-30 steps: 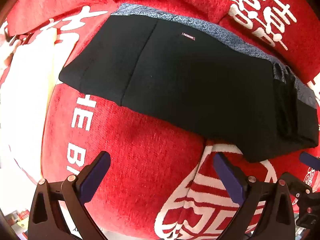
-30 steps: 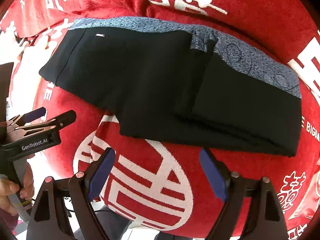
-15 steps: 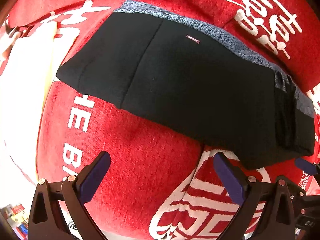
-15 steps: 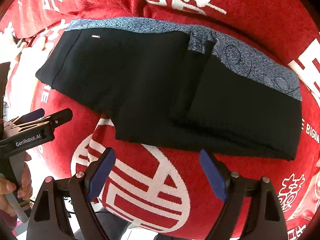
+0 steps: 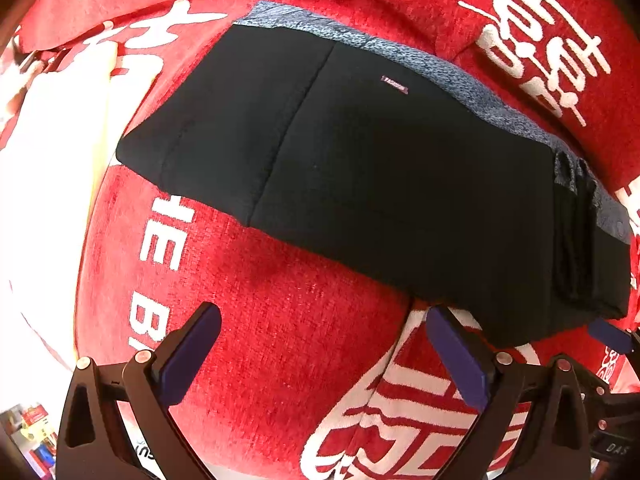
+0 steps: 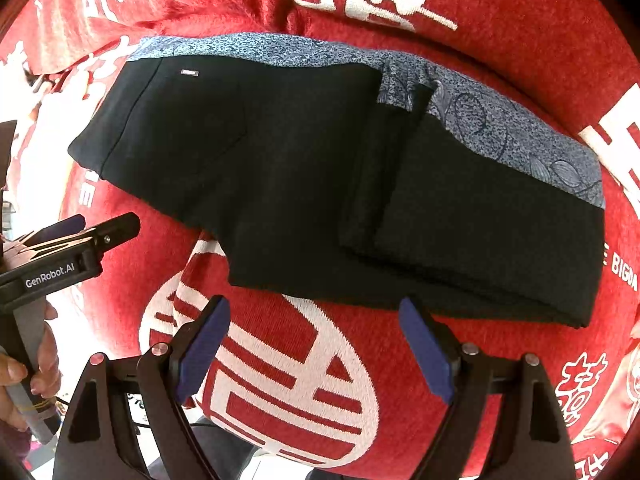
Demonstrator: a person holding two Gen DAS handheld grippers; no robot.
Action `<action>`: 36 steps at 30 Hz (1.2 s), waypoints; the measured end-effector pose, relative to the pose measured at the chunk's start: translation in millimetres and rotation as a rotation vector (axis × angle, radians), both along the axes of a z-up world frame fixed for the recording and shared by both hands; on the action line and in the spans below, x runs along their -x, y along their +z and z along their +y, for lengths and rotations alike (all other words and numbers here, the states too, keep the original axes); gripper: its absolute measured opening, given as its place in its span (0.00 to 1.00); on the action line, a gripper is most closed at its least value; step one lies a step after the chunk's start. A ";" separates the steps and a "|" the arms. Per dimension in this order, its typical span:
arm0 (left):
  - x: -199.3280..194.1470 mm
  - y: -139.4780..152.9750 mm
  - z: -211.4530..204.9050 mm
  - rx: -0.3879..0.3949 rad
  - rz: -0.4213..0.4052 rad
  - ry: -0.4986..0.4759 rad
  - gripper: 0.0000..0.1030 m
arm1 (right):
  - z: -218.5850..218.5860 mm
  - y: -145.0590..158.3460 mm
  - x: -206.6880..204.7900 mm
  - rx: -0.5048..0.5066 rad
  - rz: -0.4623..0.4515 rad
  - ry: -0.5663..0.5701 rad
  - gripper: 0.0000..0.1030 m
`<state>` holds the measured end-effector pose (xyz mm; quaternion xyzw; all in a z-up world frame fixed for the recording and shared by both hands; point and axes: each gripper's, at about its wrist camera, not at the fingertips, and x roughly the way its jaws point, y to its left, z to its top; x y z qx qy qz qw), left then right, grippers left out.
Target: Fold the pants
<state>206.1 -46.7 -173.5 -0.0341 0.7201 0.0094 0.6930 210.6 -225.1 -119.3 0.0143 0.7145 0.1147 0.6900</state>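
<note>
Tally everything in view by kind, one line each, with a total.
Black pants: 1
Red blanket: 1
Tongs: 2, left tongs and right tongs, both open, empty
Total: 4

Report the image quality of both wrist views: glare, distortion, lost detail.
Left wrist view: strong fisheye bulge, left edge blown out white, the black pants nearly featureless apart from seams. Right wrist view: same barrel distortion, dark vignetted corners, sharper patterned waistband, white woven emblem on the red blanket crisp.
</note>
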 end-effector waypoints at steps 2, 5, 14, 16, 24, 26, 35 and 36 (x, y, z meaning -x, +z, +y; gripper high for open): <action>-1.2 -1.7 0.8 0.002 0.004 0.010 1.00 | 0.0 0.0 -0.4 0.000 0.002 0.000 0.86; 0.1 -2.7 0.3 -0.001 0.001 0.018 1.00 | 0.2 -0.4 -1.0 0.003 0.002 0.002 0.86; -9.6 0.9 16.5 0.095 -0.053 0.071 1.00 | -6.7 2.4 -9.8 0.021 -0.037 -0.006 0.86; -12.8 0.2 22.6 0.124 -0.067 0.094 1.00 | -13.7 2.1 -15.9 0.024 -0.044 -0.028 0.86; -23.9 -2.4 63.6 0.249 -0.137 0.208 1.00 | -26.8 -13.0 -29.8 0.025 -0.036 -0.056 0.86; -25.0 -5.0 79.1 0.290 -0.150 0.261 1.00 | -29.8 -20.3 -29.9 0.013 -0.033 -0.069 0.86; -24.0 -20.7 109.9 0.491 -0.205 0.386 1.00 | -19.9 -27.8 -26.8 0.026 -0.084 0.000 0.94; -25.0 -21.9 110.4 0.517 -0.212 0.390 1.00 | -18.9 -28.1 -26.0 0.030 -0.086 0.006 0.94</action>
